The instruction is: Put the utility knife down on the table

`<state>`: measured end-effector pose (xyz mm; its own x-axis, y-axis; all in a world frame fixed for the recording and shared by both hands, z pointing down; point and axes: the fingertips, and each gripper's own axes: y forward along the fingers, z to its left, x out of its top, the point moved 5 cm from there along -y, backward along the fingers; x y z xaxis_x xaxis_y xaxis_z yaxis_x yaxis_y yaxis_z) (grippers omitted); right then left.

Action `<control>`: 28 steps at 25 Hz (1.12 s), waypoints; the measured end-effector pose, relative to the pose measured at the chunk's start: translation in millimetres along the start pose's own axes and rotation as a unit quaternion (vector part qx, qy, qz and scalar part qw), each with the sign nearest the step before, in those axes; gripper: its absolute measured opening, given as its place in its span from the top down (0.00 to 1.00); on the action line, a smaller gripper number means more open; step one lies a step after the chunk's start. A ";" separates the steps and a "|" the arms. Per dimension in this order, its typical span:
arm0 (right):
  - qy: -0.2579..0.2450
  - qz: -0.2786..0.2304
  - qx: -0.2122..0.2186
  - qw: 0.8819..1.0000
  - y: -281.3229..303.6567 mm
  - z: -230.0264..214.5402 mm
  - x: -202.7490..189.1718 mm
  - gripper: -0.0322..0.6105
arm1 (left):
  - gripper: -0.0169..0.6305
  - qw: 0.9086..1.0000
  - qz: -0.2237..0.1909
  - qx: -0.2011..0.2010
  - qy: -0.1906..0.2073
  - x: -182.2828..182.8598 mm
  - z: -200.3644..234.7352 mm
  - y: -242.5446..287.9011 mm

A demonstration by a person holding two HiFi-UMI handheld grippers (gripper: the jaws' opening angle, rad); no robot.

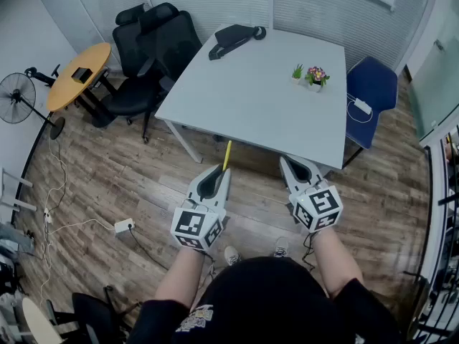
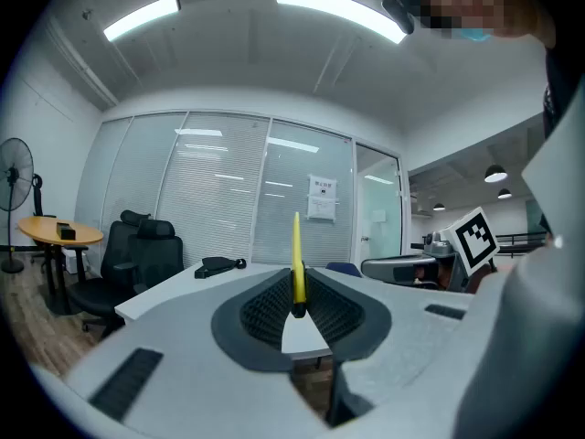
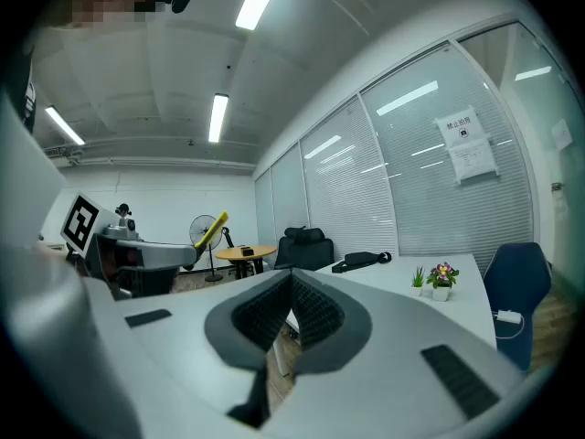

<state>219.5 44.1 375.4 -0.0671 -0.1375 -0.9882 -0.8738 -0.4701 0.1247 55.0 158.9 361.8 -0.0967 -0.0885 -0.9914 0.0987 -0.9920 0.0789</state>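
Knife [image 1: 226,155], yellow, is pinched between the left fingers [image 2: 267,311]; only the head view shows it short of the desk [image 1: 251,99], over the floor [image 1: 107,163]. Right fingers [image 3: 320,316] are pressed together, empty.

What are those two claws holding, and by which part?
The left gripper pinches the yellow utility knife by its near end between its fingers; the rest sticks out ahead. The right gripper is shut, empty.

Yellow utility knife [image 2: 297,263] in left claw [image 2: 299,311]
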 end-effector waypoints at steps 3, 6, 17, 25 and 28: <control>-0.001 0.000 0.000 1.000 1.0 1.9 -0.2 0.95 | 0.90 1.000 -0.002 0.001 -0.002 -0.1 2.3 -1.9; -0.003 0.001 0.001 1.000 1.6 3.3 -0.1 0.95 | 0.90 1.000 -0.003 0.002 -0.002 0.4 3.6 -3.0; -0.001 -0.013 -0.005 1.000 6.7 12.6 0.2 0.95 | 0.90 1.000 -0.005 -0.001 -0.007 -1.5 13.8 -8.8; -0.001 -0.006 -0.004 1.000 15.2 37.2 -2.7 0.95 | 0.90 1.000 -0.006 -0.003 -0.012 -4.1 31.6 -28.3; -0.003 -0.005 -0.005 1.000 20.7 52.1 -4.6 0.95 | 0.90 1.000 -0.007 -0.006 -0.013 -5.3 43.2 -38.7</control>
<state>176.7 80.4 377.9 -0.0610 -0.1275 -0.9900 -0.8692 -0.4807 0.1154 8.9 193.8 368.5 -0.1234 -0.0778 -0.9893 0.1093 -0.9919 0.0644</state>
